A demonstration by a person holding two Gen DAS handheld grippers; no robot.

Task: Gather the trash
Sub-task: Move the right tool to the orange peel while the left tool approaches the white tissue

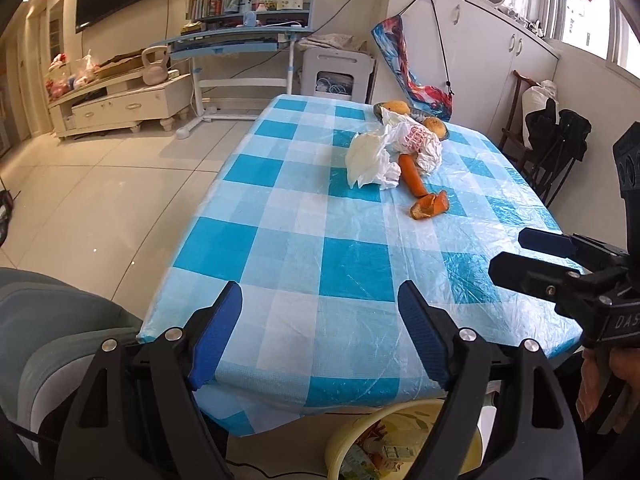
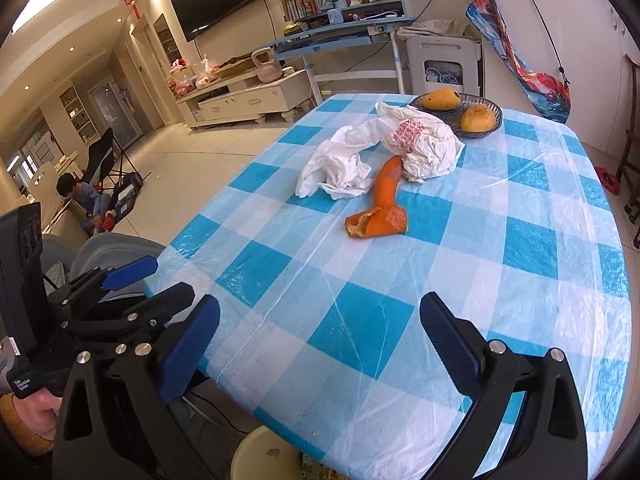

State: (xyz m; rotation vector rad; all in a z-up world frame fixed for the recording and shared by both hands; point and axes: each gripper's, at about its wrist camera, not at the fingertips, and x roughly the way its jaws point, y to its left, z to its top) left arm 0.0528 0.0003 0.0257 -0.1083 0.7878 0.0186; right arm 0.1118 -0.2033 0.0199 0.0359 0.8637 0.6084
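Crumpled white plastic bags (image 1: 384,152) (image 2: 380,152) lie mid-table on the blue checked tablecloth (image 1: 320,248) (image 2: 480,280). An orange peel strip (image 1: 414,176) (image 2: 386,184) and a curled peel piece (image 1: 430,206) (image 2: 378,222) lie beside them. A yellow bin (image 1: 352,444) (image 2: 264,456) with trash stands under the near table edge. My left gripper (image 1: 320,328) is open and empty over the near edge; it also shows in the right wrist view (image 2: 152,280). My right gripper (image 2: 320,344) is open and empty, seen at right in the left wrist view (image 1: 508,256).
A dark basket (image 2: 492,120) with two mangoes (image 2: 440,100) sits at the table's far end. A grey chair (image 1: 52,328) is at my left. A desk (image 1: 240,40), a TV cabinet and folding chairs stand around the room; a child (image 2: 88,200) sits on the floor.
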